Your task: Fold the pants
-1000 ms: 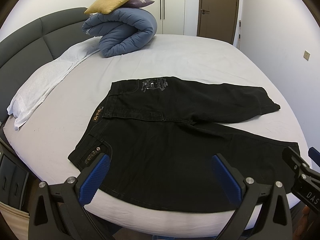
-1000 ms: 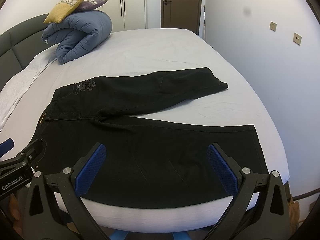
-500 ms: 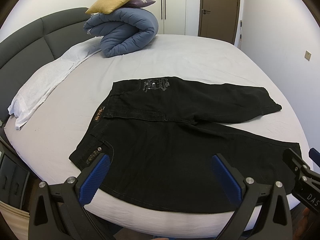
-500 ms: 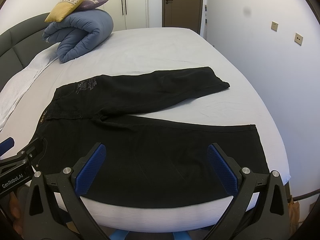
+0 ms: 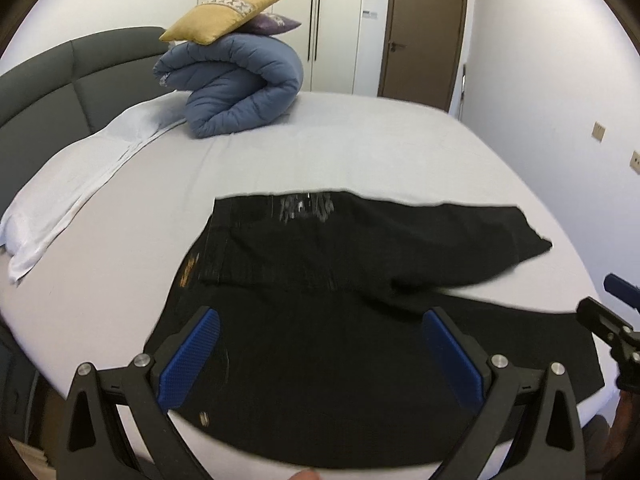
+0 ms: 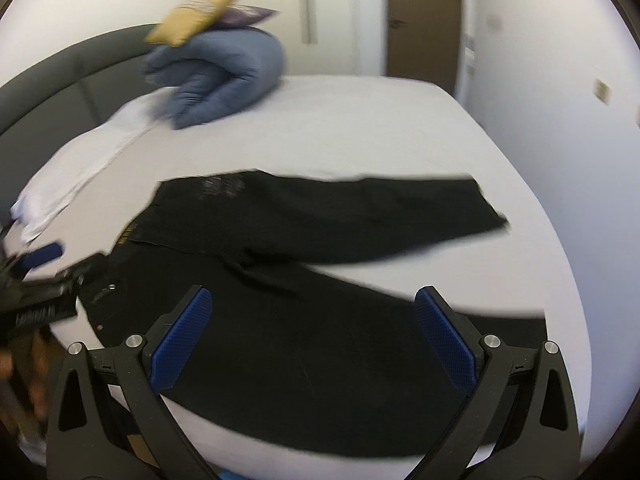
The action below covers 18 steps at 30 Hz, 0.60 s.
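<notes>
Black pants (image 5: pixel 340 300) lie flat on the bed, waistband to the left, the far leg angled out to the right, the near leg along the front edge. The same pants (image 6: pixel 304 272) show blurred in the right wrist view. My left gripper (image 5: pixel 318 356) hangs open over the near waist and seat area, nothing between its blue pads. My right gripper (image 6: pixel 316 332) is open above the near leg, also holding nothing. Each gripper appears at the edge of the other's view: the right gripper (image 5: pixel 616 320) and the left gripper (image 6: pixel 44 280).
A rolled blue duvet (image 5: pixel 240 88) with a yellow cushion (image 5: pixel 222 16) on top sits at the back of the bed. A white folded sheet (image 5: pixel 80 188) lies along the left by the grey headboard (image 5: pixel 52 80). The bed's front edge (image 5: pixel 132 404) is close below the grippers.
Both grippers have dropped lower and moved in toward the pants, which now fill more of each view. Both views are motion-blurred. Jaws stay open.
</notes>
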{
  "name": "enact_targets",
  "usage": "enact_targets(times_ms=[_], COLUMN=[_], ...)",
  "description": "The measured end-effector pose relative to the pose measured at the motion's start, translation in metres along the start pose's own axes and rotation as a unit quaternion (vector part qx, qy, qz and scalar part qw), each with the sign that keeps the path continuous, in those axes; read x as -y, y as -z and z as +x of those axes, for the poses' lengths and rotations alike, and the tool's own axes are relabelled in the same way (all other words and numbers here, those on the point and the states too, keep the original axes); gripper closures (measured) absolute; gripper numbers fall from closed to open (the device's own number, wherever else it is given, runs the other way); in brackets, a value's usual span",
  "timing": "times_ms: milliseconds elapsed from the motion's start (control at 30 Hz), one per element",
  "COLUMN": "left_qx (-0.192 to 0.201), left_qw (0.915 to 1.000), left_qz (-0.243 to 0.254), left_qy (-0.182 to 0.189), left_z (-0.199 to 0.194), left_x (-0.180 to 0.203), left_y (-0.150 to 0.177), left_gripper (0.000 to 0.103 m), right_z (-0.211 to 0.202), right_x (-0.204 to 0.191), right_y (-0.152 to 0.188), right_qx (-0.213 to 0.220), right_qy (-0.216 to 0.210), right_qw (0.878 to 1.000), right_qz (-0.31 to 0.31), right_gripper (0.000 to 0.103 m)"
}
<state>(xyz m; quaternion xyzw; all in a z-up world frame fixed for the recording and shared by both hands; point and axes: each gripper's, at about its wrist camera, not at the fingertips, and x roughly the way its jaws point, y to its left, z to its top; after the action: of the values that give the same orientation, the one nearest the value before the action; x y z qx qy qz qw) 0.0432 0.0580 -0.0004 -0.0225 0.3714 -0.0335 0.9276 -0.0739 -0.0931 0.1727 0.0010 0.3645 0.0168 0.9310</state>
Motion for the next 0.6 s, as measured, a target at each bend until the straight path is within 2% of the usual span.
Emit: enact_targets(times_ms=[100, 200, 233, 300, 367, 400, 433, 500, 600], left_qx=[0.0, 0.024, 0.028, 0.022, -0.008, -0.032, -0.053, -0.089, -0.098], left_qw=[0.9998, 0.9996, 0.9996, 0.9991, 0.9985, 0.9979, 0.997, 0.9941, 0.9901], left_qz=[-0.012, -0.011, 0.001, 0.035, 0.051, 0.054, 0.054, 0.063, 0.093], left_qy=[0.014, 0.004, -0.001, -0.01, -0.018, -0.017, -0.014, 0.001, 0.039], left_z=[0.02, 0.038, 0.046, 0.072, 0.102, 0.121, 0.138, 0.18, 0.223], left_x=[-0.019, -0.036, -0.039, -0.046, -0.055, -0.061, -0.067, -0.078, -0.084], left_y=[-0.022, -0.044, -0.052, -0.071, -0.089, -0.1, -0.109, -0.133, -0.152], left_gripper=[0.0, 0.0, 0.0, 0.0, 0.0, 0.0, 0.0, 0.0, 0.0], right_z=[0.022, 0.052, 0.066, 0.089, 0.128, 0.146, 0.157, 0.179, 0.209], right_x=[-0.003, 0.003, 0.004, 0.005, 0.006, 0.007, 0.01, 0.013, 0.016], right_y=[-0.025, -0.05, -0.059, -0.072, -0.088, -0.095, -0.098, -0.105, -0.116], right_qx=[0.003, -0.012, -0.019, -0.036, -0.076, -0.094, -0.104, -0.11, -0.126], right_qy=[-0.042, -0.078, -0.094, -0.118, -0.137, -0.147, -0.154, -0.175, -0.211], right_qw=[0.998, 0.994, 0.992, 0.988, 0.982, 0.978, 0.976, 0.97, 0.958], right_qz=[-0.048, -0.074, -0.083, -0.095, -0.11, -0.113, -0.115, -0.126, -0.147], right_gripper=[0.0, 0.0, 0.003, 0.021, 0.061, 0.068, 0.071, 0.071, 0.071])
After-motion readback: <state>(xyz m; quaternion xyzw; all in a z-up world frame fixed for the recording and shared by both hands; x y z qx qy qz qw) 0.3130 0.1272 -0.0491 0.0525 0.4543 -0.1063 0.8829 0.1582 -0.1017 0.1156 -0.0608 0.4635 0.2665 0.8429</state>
